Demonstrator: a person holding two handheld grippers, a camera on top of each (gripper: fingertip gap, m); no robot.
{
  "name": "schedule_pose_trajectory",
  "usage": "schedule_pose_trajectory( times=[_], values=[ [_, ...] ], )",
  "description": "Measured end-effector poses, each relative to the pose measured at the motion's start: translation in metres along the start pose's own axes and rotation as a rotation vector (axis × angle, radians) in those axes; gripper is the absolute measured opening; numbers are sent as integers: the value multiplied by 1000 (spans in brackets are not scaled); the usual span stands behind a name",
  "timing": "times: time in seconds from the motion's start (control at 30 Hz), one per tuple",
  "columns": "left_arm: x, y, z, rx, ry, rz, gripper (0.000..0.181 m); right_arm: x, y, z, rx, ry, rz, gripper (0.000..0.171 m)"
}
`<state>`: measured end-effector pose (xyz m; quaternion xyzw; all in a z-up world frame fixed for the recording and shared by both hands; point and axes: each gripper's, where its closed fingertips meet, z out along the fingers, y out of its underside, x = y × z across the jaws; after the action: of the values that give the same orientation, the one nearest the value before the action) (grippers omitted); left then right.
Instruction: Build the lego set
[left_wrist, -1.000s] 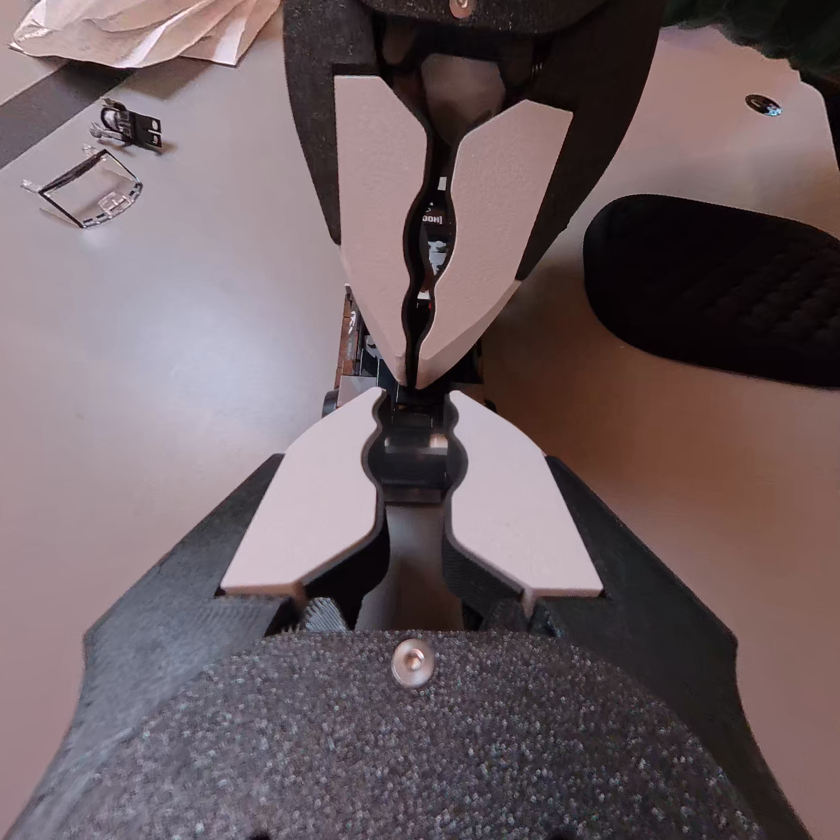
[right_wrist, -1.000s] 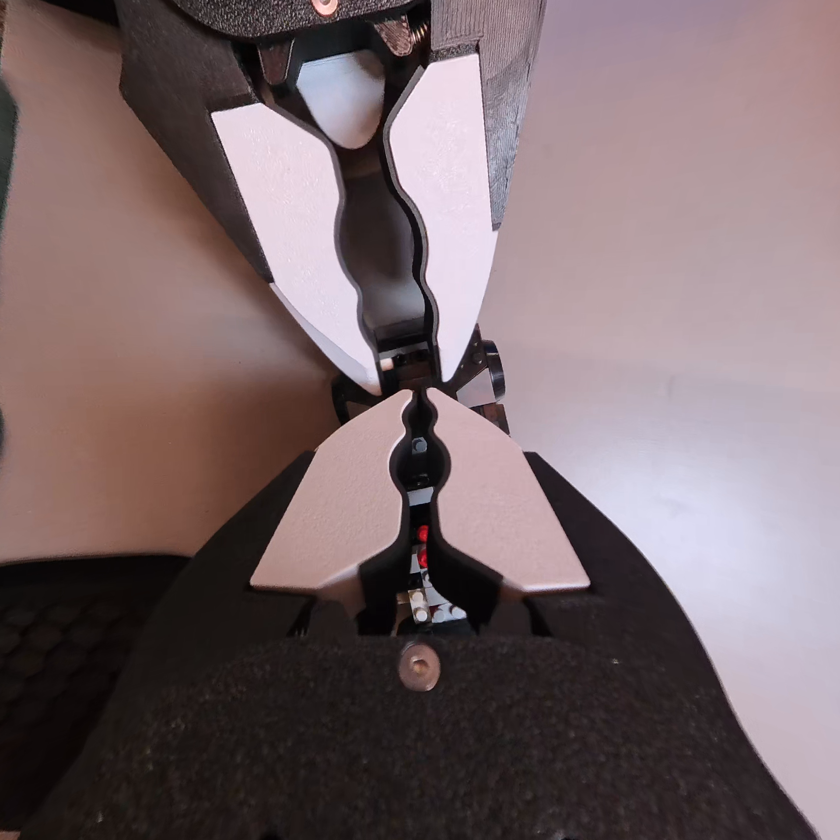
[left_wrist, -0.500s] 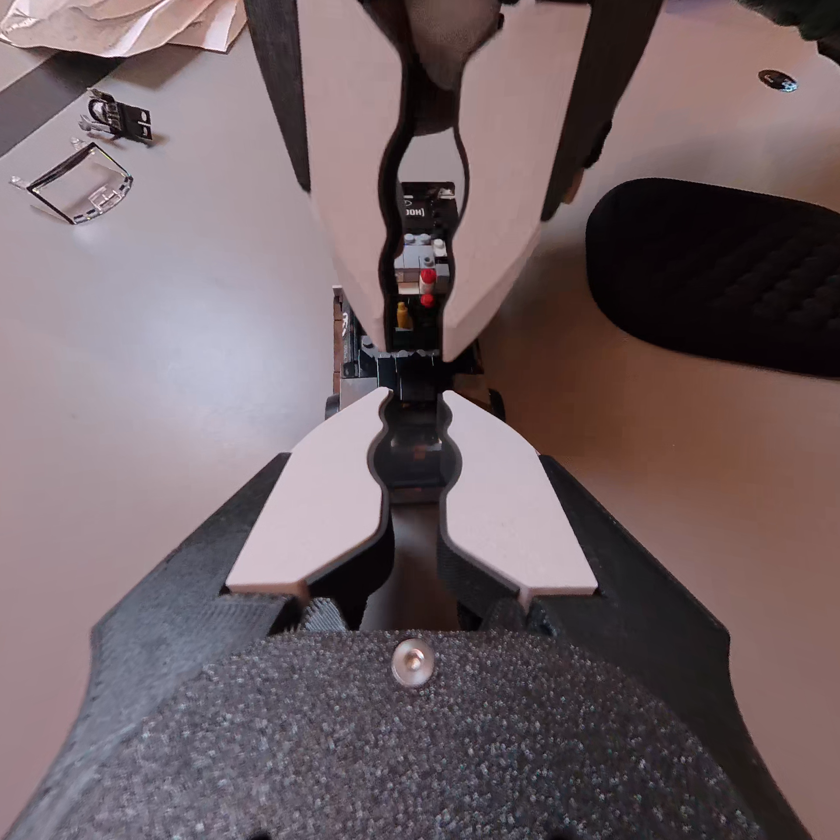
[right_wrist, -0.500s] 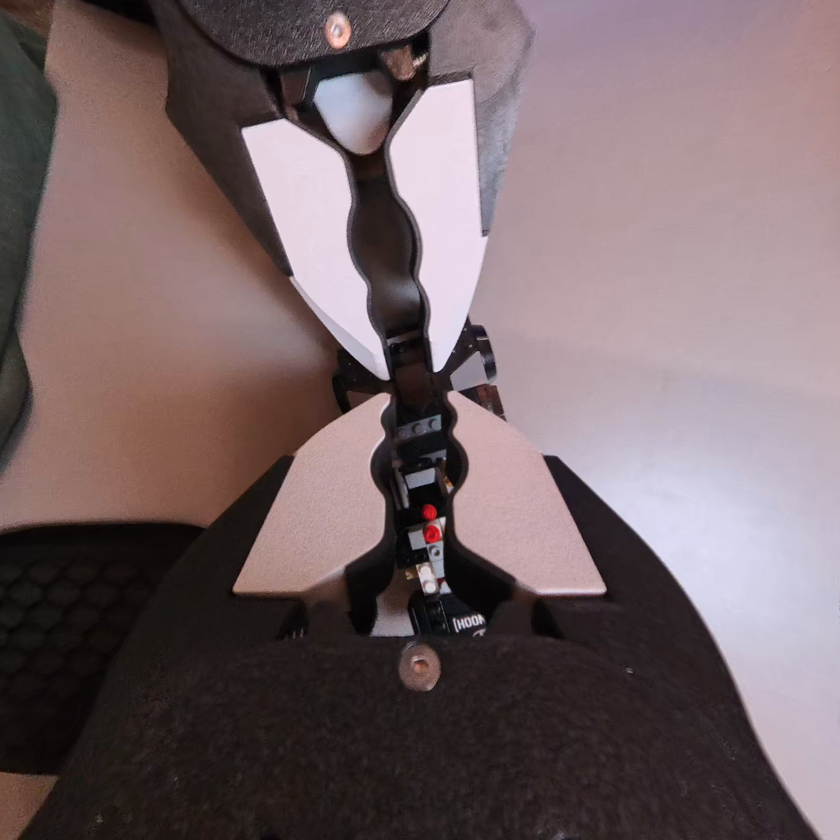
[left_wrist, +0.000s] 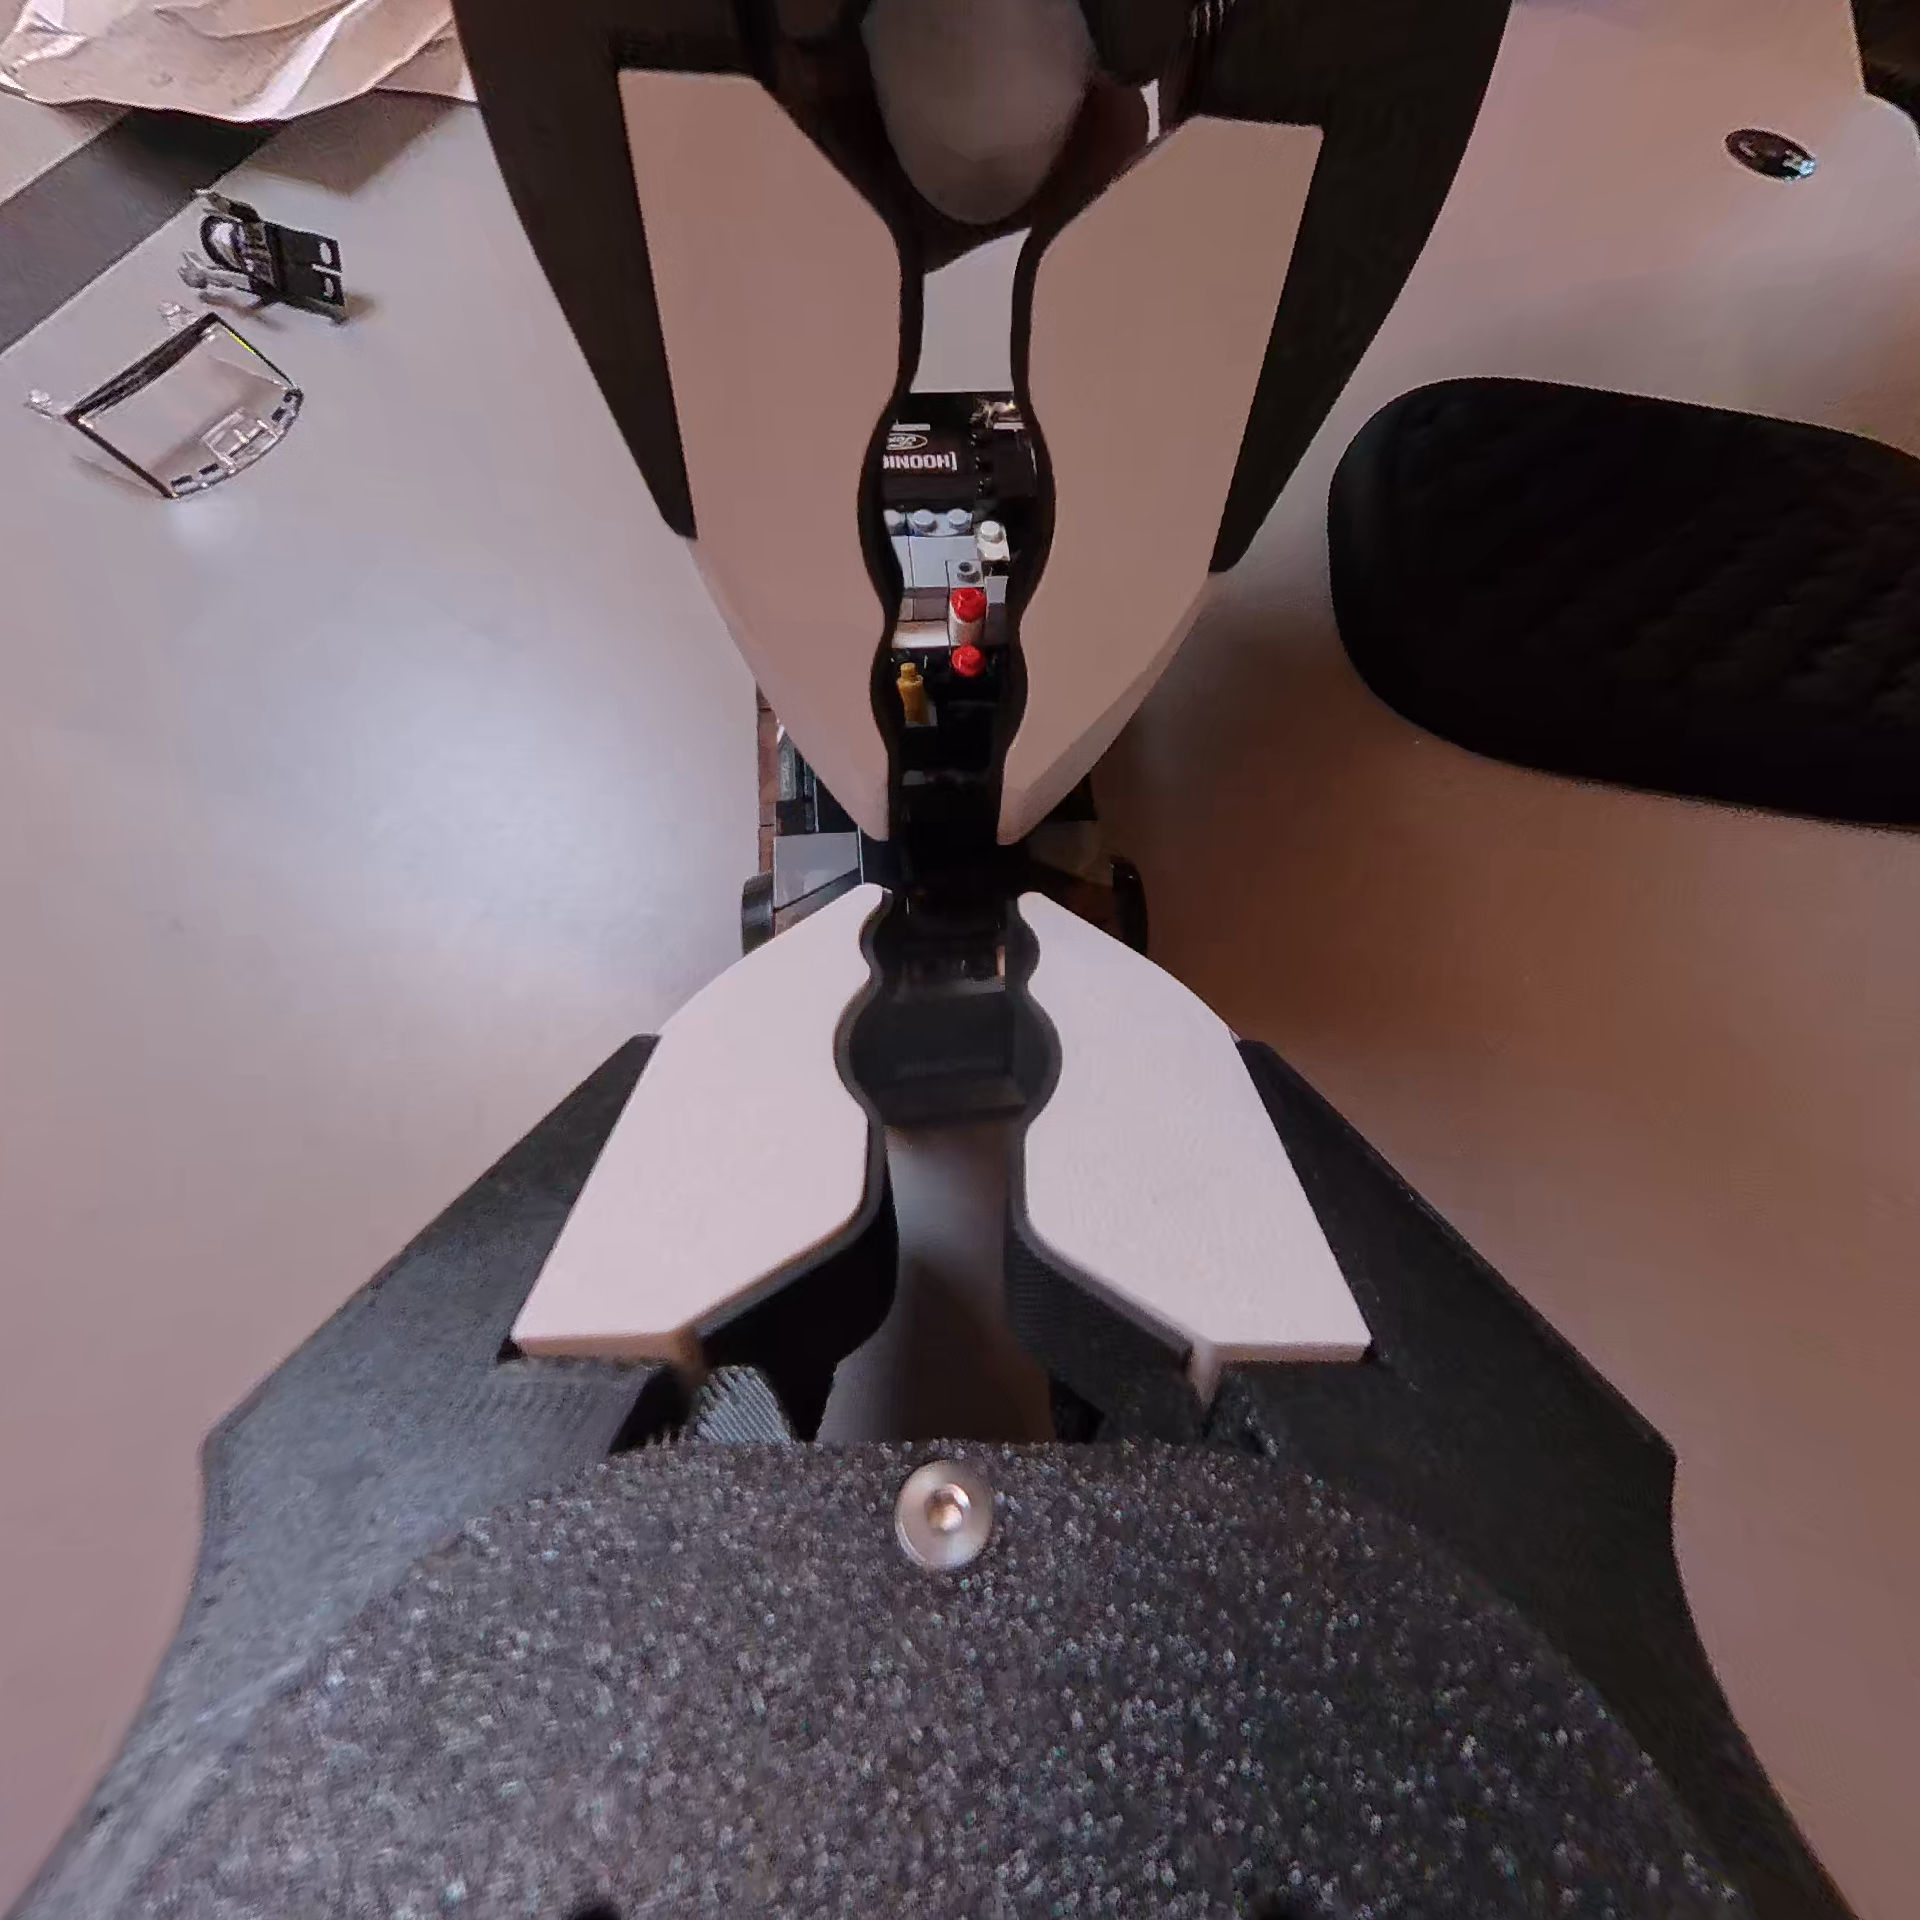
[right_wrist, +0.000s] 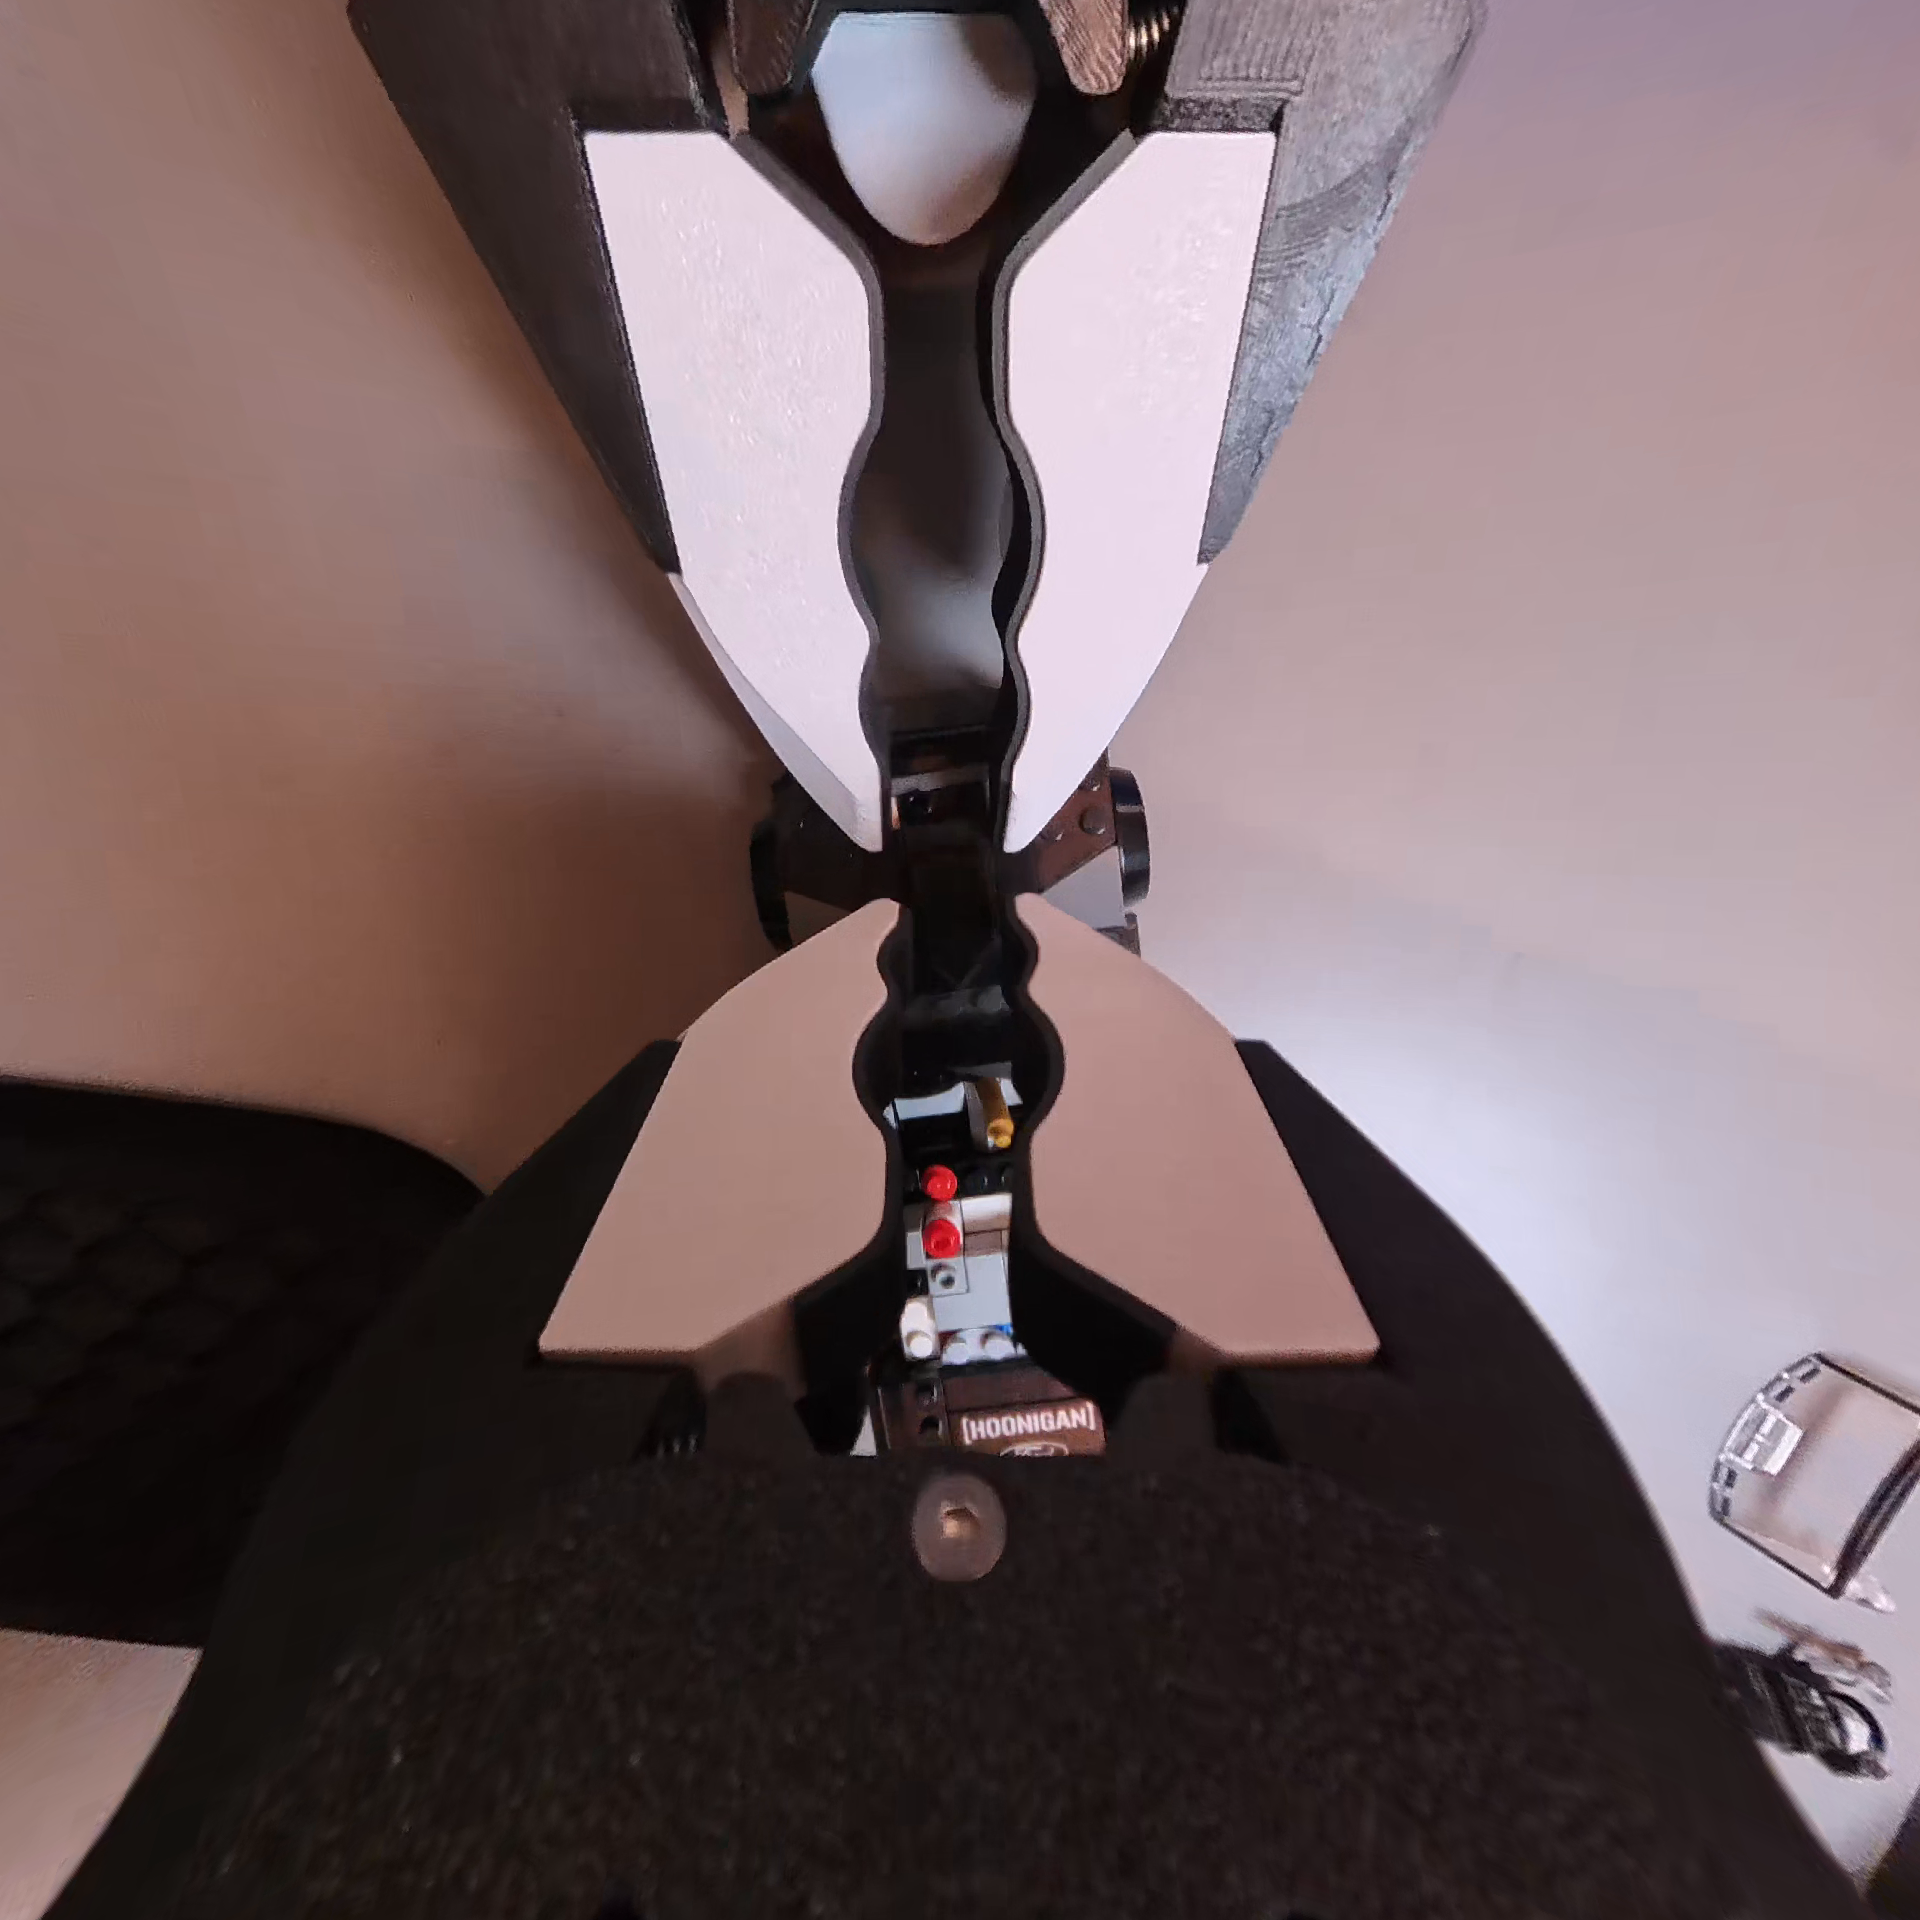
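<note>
A black lego car (left_wrist: 956, 623) with grey bricks, red studs and a yellow lever lies on the table between the two grippers, which meet tip to tip over it. My left gripper (left_wrist: 951, 904) is shut on a black part at the car's near end. My right gripper (right_wrist: 956, 914) is part open, and the car's inside (right_wrist: 951, 1247) shows through its gap. The right gripper (left_wrist: 945, 831) comes in from the top of the left wrist view. The left gripper (right_wrist: 945, 842) comes in from the top of the right wrist view. The fingers hide most of the car body. A wheel (right_wrist: 1132, 842) sticks out beside the tips.
A clear lego windscreen (left_wrist: 177, 426) and a small black part (left_wrist: 270, 260) lie at the far left; both also show in the right wrist view (right_wrist: 1818, 1475), (right_wrist: 1808, 1714). A crumpled plastic bag (left_wrist: 208, 52) lies behind them. A black mesh pad (left_wrist: 1621, 603) is at the right. Less than 4 cm separates the two grippers' tips. The clear lego windscreen (left_wrist: 177, 426) is about equally far from each gripper, around 25 cm. Look for it in the right wrist view (right_wrist: 1828, 1445) too.
My right gripper was almost shut one second ago; it has opened part way and moved forward over the car. My left gripper keeps its hold and has hardly moved.
</note>
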<state>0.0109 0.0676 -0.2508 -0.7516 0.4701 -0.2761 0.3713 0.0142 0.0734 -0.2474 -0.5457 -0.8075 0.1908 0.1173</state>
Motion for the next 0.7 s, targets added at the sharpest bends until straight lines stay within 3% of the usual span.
schedule_pose_trajectory(
  times=[0.7],
  values=[
    [-1, 0, 1, 30, 6, -4, 16, -2, 0, 1, -70, -74, -216, 14]
  ],
)
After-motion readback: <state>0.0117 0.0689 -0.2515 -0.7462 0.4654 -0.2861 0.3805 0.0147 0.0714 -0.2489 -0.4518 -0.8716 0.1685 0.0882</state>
